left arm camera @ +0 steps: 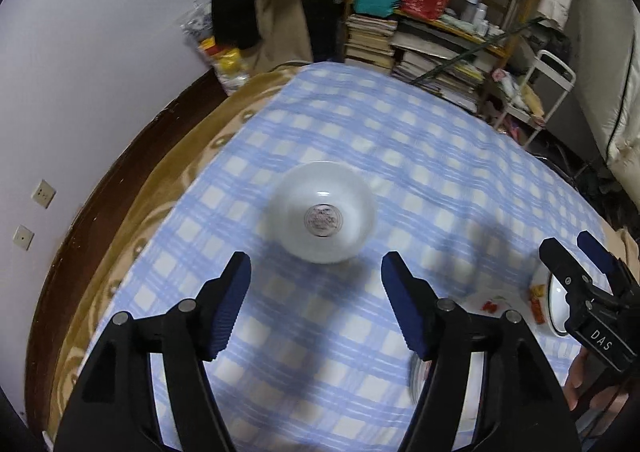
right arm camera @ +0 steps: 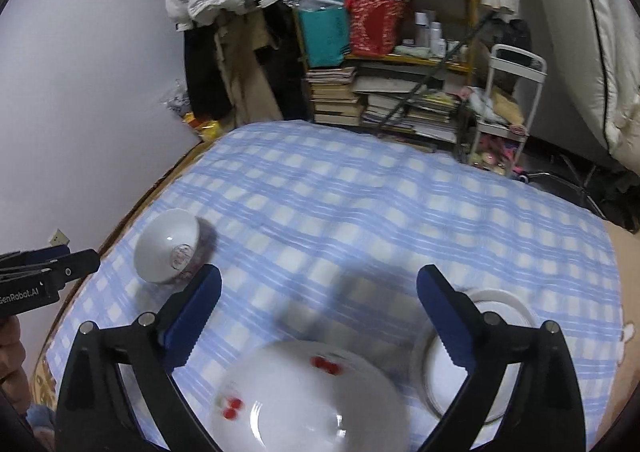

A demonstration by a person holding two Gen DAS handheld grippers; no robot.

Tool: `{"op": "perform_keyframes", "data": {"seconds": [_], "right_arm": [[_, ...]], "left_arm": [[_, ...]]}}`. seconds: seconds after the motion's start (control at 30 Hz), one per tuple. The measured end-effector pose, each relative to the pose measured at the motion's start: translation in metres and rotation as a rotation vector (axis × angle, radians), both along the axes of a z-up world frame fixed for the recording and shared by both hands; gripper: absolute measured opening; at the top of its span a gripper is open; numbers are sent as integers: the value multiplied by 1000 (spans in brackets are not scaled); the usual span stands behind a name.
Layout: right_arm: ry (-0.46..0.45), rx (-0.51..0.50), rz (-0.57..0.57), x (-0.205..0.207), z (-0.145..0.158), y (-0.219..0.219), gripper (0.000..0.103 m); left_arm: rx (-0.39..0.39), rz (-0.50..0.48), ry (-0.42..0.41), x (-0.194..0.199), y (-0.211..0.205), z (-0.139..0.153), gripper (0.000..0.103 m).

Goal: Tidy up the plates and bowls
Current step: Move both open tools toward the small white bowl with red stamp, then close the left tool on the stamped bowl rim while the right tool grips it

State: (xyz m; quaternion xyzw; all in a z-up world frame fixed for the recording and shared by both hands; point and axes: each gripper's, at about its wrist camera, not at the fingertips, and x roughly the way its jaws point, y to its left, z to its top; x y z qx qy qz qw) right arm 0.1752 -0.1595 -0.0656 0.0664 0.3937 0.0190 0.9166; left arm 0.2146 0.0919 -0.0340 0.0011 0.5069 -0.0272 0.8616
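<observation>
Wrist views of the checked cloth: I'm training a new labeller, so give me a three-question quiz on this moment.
1. True or false: the left gripper is clamped on the bowl.
2. What decorates the big plate below the right gripper? A) red cherries B) blue stripes C) nothing
3. Fill in: the bowl sits on a blue-and-white ____ cloth.

Key: 1 false, its jaws stand open and empty; 2 A; 3 checked.

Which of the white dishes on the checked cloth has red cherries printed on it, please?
The large plate just beneath the right claw; the bowl to its left bears only a round emblem inside, and the dish on its right looks plain.
</observation>
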Motion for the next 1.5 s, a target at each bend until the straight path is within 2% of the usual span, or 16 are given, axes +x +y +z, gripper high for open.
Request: {"op": "perform_keyframes", "data": {"seconds": [0.13,0.27,0.43,0.5,0.63,0.8,0.9,1.07,1.3,1.33,1.37,1.4,1.43,1.5], "right_arm": [[30,23,36,18,-10,30,103],[55,4,74,35,-19,59,103],[72,-4,117,55,-31,88,103],[81,-8,128,64,-37,96,103],[104,-7,138,79,-48,104,103],[141,-4,146,95,-66,110,103],[164,-1,146,101,-76,114,103],[197,-16,150,110,-90,121,102],[233,-17,162,119,-100,124,89],[237,-13,163,119,-101,124,88],[243,-8,164,120,-102,124,84],[250,3,166,121,-102,124,76],[261,17,167,122,-104,123,71],[302,61,175,126,-109,121,46]], "left_arm": [[32,14,-12,9,26,-4,67],[6,47,4,21,51,-16,67],[13,67,31,39,68,-35,67],[-15,80,53,48,74,-45,67],[-85,89,73,61,77,-60,67],[-72,64,103,79,73,-78,67],[-92,58,124,88,73,-87,67],[-90,27,122,95,69,-93,67],[-50,-37,113,98,55,-102,67],[-41,-47,114,98,53,-103,66],[-37,-57,117,98,51,-104,60],[-28,-62,132,99,49,-107,48],[-25,-65,144,99,49,-109,42],[-13,-73,161,98,46,-114,32]]}}
